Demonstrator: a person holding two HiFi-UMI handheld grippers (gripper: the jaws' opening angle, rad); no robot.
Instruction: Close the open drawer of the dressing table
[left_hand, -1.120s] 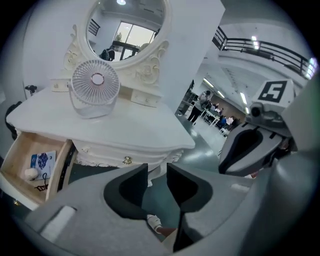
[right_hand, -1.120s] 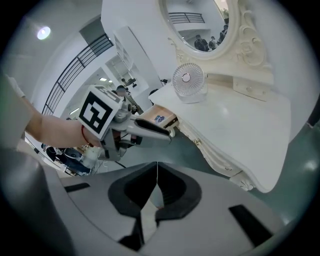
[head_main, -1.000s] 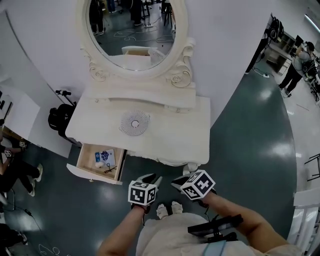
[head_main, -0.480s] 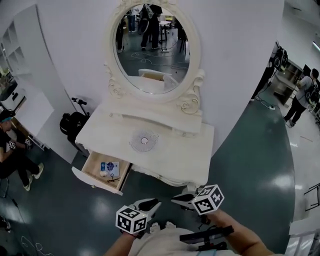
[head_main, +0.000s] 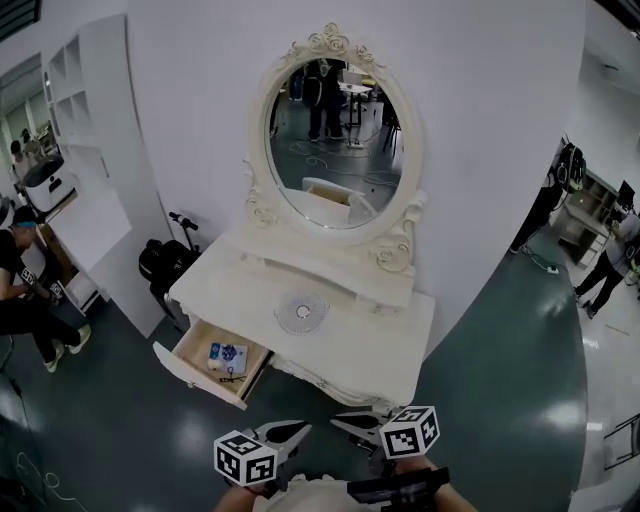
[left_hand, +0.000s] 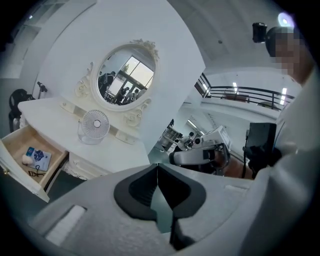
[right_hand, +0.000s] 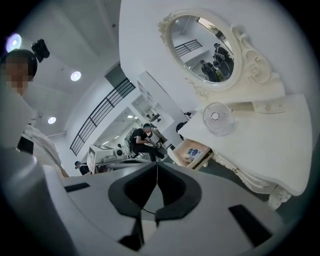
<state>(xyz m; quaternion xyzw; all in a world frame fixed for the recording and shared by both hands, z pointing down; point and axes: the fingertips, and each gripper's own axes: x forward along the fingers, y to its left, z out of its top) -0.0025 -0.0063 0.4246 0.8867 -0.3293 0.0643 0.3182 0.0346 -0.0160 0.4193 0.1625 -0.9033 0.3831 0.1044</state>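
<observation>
The white dressing table (head_main: 380, 350) stands against the wall under an oval mirror (head_main: 335, 140). Its left drawer (head_main: 215, 365) is pulled out, with a small box and a few small items inside. The drawer also shows in the left gripper view (left_hand: 30, 157) and in the right gripper view (right_hand: 192, 152). My left gripper (head_main: 303, 428) and right gripper (head_main: 338, 420) hang side by side in front of the table, apart from it and to the right of the drawer. The left gripper (left_hand: 157, 165) and the right gripper (right_hand: 156, 164) are both shut, with nothing between their fingers.
A small round fan (head_main: 301, 312) sits on the tabletop. A black bag (head_main: 165, 262) stands at the table's left end, next to white shelves (head_main: 85, 120). A seated person (head_main: 25, 290) is at far left, and other people (head_main: 610, 260) stand at far right.
The head view has lifted, so the whole mirror now shows and the table looks farther off. Both grippers sit lower in the picture. The drawer stays open.
</observation>
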